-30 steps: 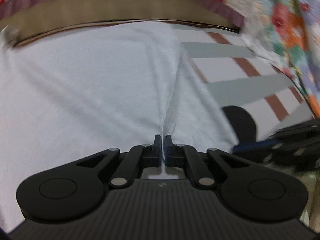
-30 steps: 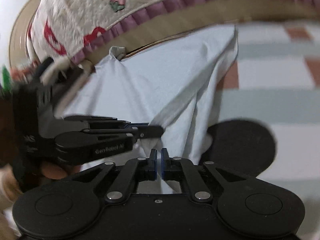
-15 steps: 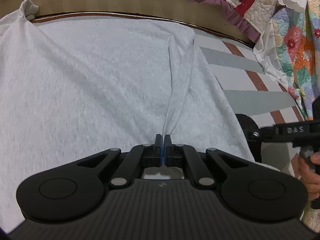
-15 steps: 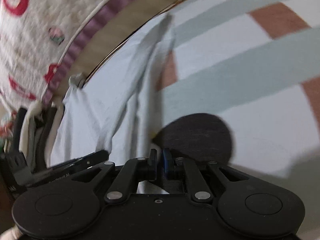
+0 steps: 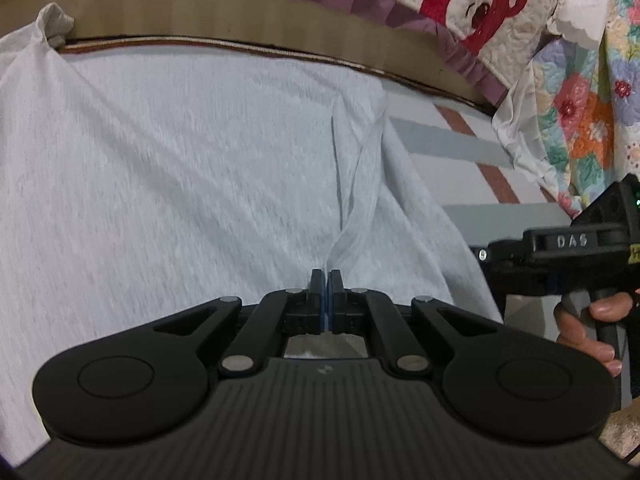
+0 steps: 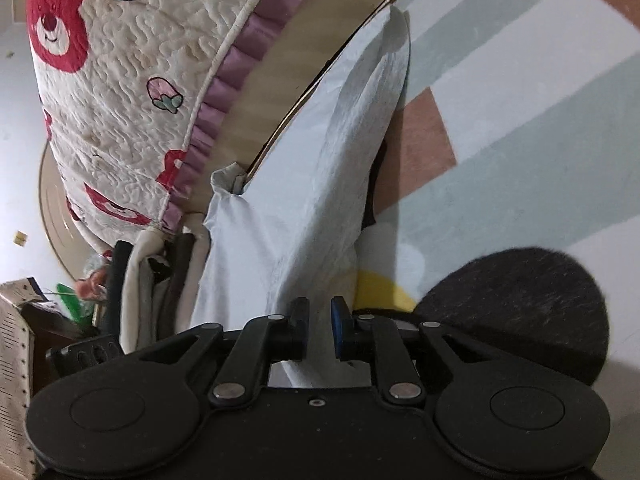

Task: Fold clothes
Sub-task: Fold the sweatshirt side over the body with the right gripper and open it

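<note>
Since a moment ago my right claw [image 6: 320, 312] has been opening, apparently letting the white shirt [image 5: 192, 168] settle on the rug [image 6: 520, 128]; my left claw [image 5: 325, 280] pinches its edge taut.

The letters "DAS" stand in pale raised capitals on the black body of the right gripper [image 5: 568, 256], seen at the right edge of the left wrist view, above the fingers of the hand [image 5: 592, 328] holding its handle. No other lettering, brand, number or sign can be read in either view.
</note>
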The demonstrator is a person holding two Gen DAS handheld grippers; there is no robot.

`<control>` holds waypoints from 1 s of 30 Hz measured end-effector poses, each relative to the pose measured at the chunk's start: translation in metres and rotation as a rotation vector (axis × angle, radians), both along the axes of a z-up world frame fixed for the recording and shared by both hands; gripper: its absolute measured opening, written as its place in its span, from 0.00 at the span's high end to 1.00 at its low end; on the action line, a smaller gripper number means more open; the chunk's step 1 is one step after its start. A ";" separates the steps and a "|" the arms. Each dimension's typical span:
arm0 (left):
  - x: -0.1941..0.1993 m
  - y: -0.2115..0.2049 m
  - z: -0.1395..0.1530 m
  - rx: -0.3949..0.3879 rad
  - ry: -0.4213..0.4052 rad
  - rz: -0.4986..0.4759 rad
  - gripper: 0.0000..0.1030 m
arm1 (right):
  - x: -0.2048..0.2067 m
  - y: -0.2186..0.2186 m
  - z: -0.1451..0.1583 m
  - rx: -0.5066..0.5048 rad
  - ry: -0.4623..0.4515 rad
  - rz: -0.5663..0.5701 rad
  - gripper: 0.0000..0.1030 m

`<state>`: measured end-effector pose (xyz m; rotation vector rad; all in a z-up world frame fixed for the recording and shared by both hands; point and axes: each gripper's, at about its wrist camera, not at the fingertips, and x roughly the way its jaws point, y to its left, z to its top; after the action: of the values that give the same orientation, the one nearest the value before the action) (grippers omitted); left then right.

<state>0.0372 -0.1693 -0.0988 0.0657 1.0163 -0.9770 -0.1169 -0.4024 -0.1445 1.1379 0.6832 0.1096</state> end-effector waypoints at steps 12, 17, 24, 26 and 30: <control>-0.006 -0.040 0.032 -0.077 -0.024 -0.211 0.90 | 0.000 0.059 0.046 -0.410 0.118 0.169 0.69; -0.013 -0.073 0.022 0.036 -0.085 -0.313 0.74 | 0.003 0.080 0.052 -0.521 0.132 0.277 0.69; -0.006 -0.052 0.009 0.190 -0.207 -0.221 0.97 | -0.059 0.045 0.063 -0.363 0.168 0.127 0.53; 0.000 -0.038 0.005 0.201 -0.194 -0.188 0.97 | -0.095 0.034 0.064 -0.264 0.207 -0.015 0.49; 0.004 -0.018 -0.001 0.197 -0.161 -0.137 0.98 | -0.142 0.021 0.074 -0.130 0.283 -0.206 0.39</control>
<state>0.0417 -0.1873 -0.1000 0.3756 0.9655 -0.9761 -0.2589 -0.3811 -0.0708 1.1018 0.8059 -0.2715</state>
